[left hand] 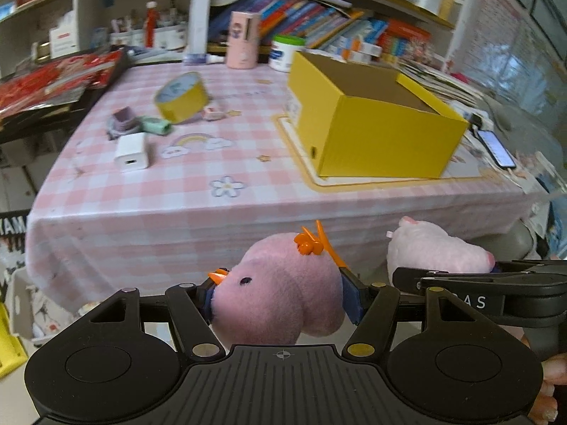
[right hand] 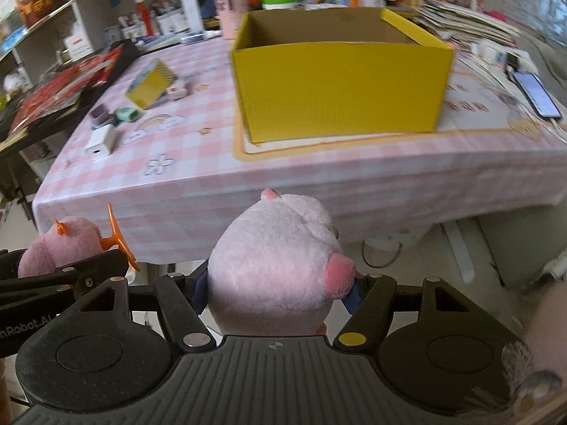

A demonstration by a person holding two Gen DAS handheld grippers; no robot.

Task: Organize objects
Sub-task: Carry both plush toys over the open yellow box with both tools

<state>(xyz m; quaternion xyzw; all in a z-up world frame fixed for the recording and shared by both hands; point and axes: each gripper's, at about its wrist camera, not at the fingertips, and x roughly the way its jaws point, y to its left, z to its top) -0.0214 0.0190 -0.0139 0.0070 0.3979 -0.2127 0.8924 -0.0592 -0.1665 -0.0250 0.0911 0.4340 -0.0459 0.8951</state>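
Your left gripper clamps purple plush toy, orange antlers up, jaws tight on both flanks. Your right gripper squeezes pale pink plush pig same way. Both toys held in air, short of table edge, side by side. Yellow cardboard box sits open on pink checked tablecloth, interior seems bare, though far floor hidden. White charger and yellow tape roll lie left of box.
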